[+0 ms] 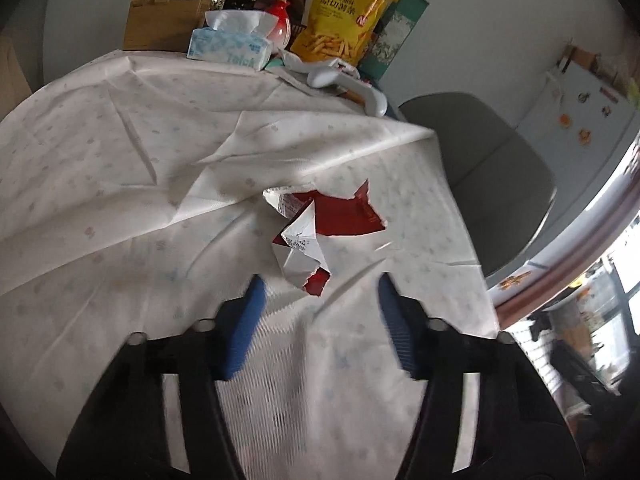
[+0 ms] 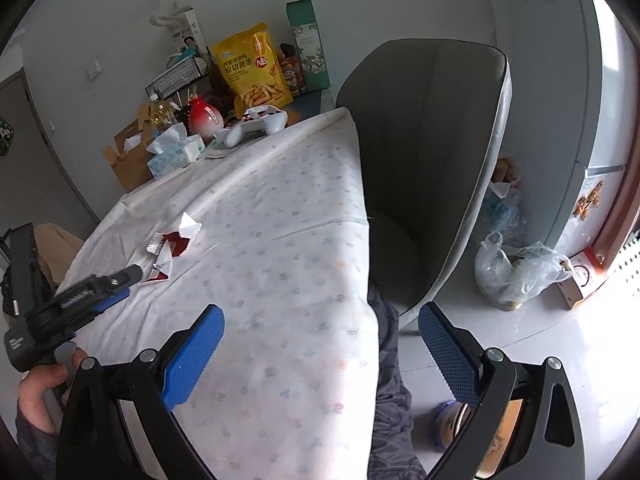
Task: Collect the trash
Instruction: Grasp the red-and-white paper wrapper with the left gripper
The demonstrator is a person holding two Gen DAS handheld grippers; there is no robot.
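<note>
Both grippers' fingers spread, empty | left gripper (image 1: 318, 312) near torn wrapper (image 1: 320, 228) | tablecloth (image 1: 120, 168)

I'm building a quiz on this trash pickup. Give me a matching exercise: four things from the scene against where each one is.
Things:
1. torn wrapper
2. snack bag
3. plastic bag
4. left gripper

Places:
A. on the floor beside the chair
B. open, just short of the trash
C. upright at the table's far end
D. mid-tablecloth, crumpled

Pairs: 1-D, 2-C, 3-A, 4-B
</note>
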